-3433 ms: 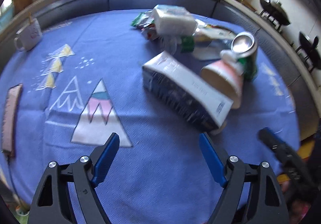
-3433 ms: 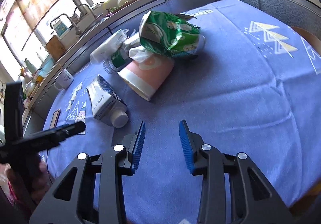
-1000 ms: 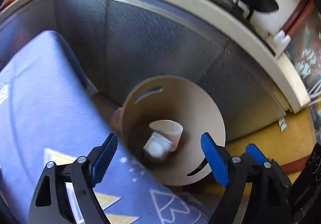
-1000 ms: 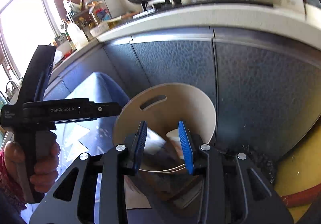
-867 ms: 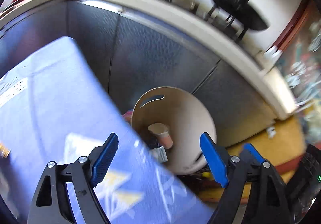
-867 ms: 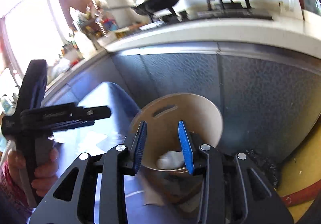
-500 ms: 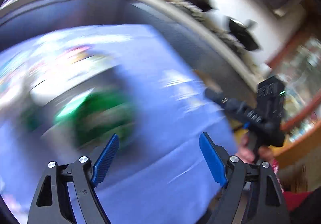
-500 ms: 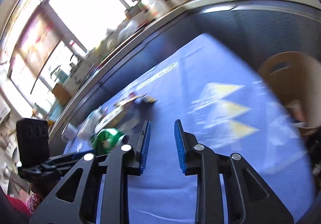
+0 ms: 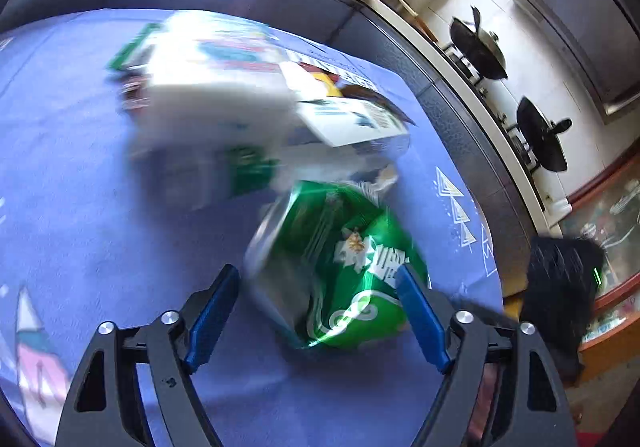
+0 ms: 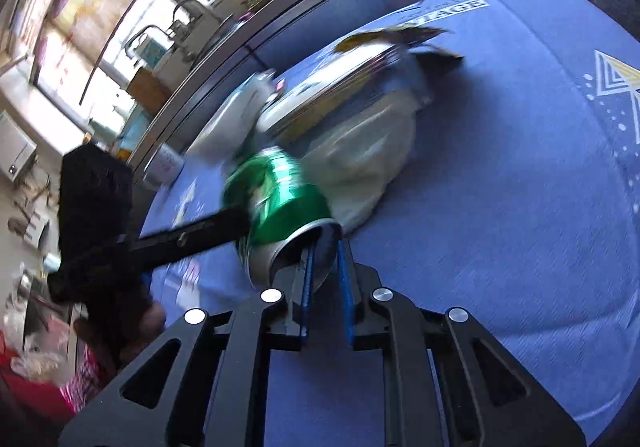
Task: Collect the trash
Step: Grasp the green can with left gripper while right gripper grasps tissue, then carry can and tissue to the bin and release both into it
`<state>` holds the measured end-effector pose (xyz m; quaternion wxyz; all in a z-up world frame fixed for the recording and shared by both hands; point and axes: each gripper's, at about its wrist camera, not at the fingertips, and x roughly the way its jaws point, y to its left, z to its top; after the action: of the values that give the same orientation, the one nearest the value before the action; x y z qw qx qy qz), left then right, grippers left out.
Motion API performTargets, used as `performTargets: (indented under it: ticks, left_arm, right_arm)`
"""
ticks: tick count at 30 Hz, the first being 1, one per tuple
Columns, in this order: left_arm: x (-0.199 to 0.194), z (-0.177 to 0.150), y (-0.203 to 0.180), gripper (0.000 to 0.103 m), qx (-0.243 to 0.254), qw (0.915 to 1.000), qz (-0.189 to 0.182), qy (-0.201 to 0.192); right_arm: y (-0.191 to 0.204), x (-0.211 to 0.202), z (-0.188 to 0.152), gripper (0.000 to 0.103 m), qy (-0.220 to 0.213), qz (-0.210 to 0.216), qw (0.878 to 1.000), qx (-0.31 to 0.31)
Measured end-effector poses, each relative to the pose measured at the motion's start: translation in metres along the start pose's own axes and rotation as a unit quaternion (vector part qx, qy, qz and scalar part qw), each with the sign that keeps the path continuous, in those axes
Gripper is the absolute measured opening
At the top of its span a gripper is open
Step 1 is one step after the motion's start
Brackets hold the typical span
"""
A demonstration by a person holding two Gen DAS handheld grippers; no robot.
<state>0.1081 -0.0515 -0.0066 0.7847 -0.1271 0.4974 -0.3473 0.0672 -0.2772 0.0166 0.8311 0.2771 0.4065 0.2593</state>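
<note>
Writing on green can (image 10: 280,199) blurred; cloth (image 10: 500,175) reads "…TAGE".

We read only one partial word, "…TAGE", printed in white capitals on the blue tablecloth (image 10: 460,9). Markings on the green can (image 9: 352,263) stay illegible to us.

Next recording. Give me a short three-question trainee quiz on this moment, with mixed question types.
1. True or false: the left tool is shut.
2. Multiple choice: the right tool pinches which part of the green can? A) the rim at its end B) its middle C) nothing
3. Fill in: the cloth under the trash is ____.

Key: 1 false, its fingers stand spread either side of the green can; 2 A; 3 blue.
</note>
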Motion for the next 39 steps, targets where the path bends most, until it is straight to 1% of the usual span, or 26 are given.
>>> performTargets:
  ticks: [1,3,4,5,8,10,11,14,15,16,17,19,20,21,22,23,24,26,27,28,29,30,32,33,36,39]
  left_arm:
    - [-0.001,-0.002,0.002,0.083,-0.006,1.0,0.001,-0.005]
    - [-0.015,-0.006,0.016,0.084,-0.028,0.9995,0.003,-0.01]
    - [-0.019,-0.007,0.019,0.085,-0.038,0.9992,0.008,-0.014]
    - [-0.027,-0.009,0.023,0.085,-0.046,0.9986,0.014,-0.019]
    - [-0.035,-0.012,0.022,0.085,-0.05,0.9983,0.021,-0.023]
    - [-0.026,-0.01,0.019,0.085,-0.052,0.9986,0.003,-0.008]
    - [-0.022,-0.008,0.02,0.085,-0.052,0.9986,0.001,-0.003]
    - [-0.004,-0.002,0.023,0.082,-0.051,0.9985,-0.012,0.017]
    - [0.001,-0.001,0.025,0.079,-0.058,0.9977,-0.022,0.027]
    - [0.007,-0.002,0.025,0.073,-0.069,0.9961,-0.042,0.038]
    - [0.012,-0.003,0.024,0.068,-0.07,0.9951,-0.053,0.046]
    - [0.019,-0.006,0.018,0.05,-0.06,0.9949,-0.059,0.055]
    - [0.019,-0.006,0.016,0.045,-0.058,0.9949,-0.066,0.051]
    - [0.018,-0.007,0.014,0.038,-0.056,0.9947,-0.073,0.046]
    - [0.016,-0.008,0.013,0.032,-0.056,0.9943,-0.08,0.042]
    - [0.013,-0.008,0.013,0.028,-0.055,0.9939,-0.086,0.041]
    - [0.009,-0.008,0.014,0.02,-0.054,0.9935,-0.092,0.04]
    - [-0.006,-0.012,0.018,0.017,-0.054,0.9935,-0.096,0.029]
    - [-0.015,-0.015,0.021,0.015,-0.054,0.9937,-0.096,0.022]
    - [-0.02,-0.016,0.022,0.014,-0.054,0.9939,-0.095,0.017]
    - [-0.025,-0.018,0.022,0.013,-0.054,0.9943,-0.092,0.012]
    - [-0.031,-0.021,0.024,0.013,-0.055,0.9947,-0.086,0.007]
    - [-0.038,-0.024,0.023,0.013,-0.058,0.9948,-0.084,0.005]
    - [-0.04,-0.024,0.022,0.013,-0.058,0.9947,-0.085,0.003]
    - [-0.051,-0.021,0.006,0.013,-0.034,0.9948,-0.096,-0.005]
    - [-0.049,-0.007,-0.026,0.013,0.005,0.9941,-0.109,-0.002]
  right_arm:
    - [0.01,0.003,-0.01,0.013,0.018,0.024,0.999,-0.015]
    - [0.021,-0.001,-0.021,0.014,0.023,0.001,0.998,-0.051]
    - [0.023,-0.006,-0.024,0.014,0.018,-0.016,0.997,-0.067]
    - [0.022,-0.011,-0.024,0.014,0.012,-0.024,0.997,-0.07]
    - [0.008,-0.032,-0.018,0.014,-0.023,-0.032,0.998,-0.052]
    - [-0.012,-0.042,-0.005,0.014,-0.046,-0.027,0.999,-0.012]
    - [-0.02,-0.045,0.003,0.014,-0.057,-0.026,0.998,-0.002]
    - [-0.035,-0.046,0.023,0.015,-0.086,-0.06,0.994,0.011]
    - [-0.038,-0.044,0.029,0.02,-0.089,-0.067,0.994,0.016]
    - [-0.042,-0.041,0.035,0.022,-0.095,-0.077,0.992,0.023]
    - [-0.043,-0.035,0.038,0.023,-0.096,-0.084,0.992,0.023]
    - [-0.045,-0.024,0.051,0.025,-0.087,-0.096,0.991,0.015]
    - [-0.047,-0.02,0.054,0.033,-0.084,-0.1,0.991,0.013]
    - [-0.046,-0.016,0.058,0.046,-0.083,-0.104,0.991,0.008]
    - [-0.042,-0.009,0.063,0.052,-0.082,-0.113,0.99,-0.006]
    - [-0.039,-0.002,0.064,0.059,-0.079,-0.125,0.989,-0.019]
    - [-0.035,0.006,0.066,0.059,-0.071,-0.139,0.987,-0.034]
    - [-0.026,0.022,0.067,0.059,-0.056,-0.144,0.987,-0.052]
    - [-0.021,0.031,0.066,0.056,-0.047,-0.146,0.986,-0.063]
    - [-0.015,0.039,0.064,0.05,-0.037,-0.152,0.984,-0.08]
    - [-0.006,0.046,0.059,0.026,-0.036,-0.175,0.978,-0.107]
    - [0.001,0.051,0.054,0.003,-0.026,-0.176,0.976,-0.127]
    - [0.005,0.047,0.048,0.002,-0.019,-0.137,0.984,-0.117]
    - [0.008,0.036,0.044,0.002,-0.03,-0.124,0.985,-0.113]
    - [0.012,-0.011,0.036,0.002,-0.08,-0.113,0.985,-0.106]
    - [-0.002,-0.071,0.032,0.002,-0.151,-0.14,0.975,-0.086]
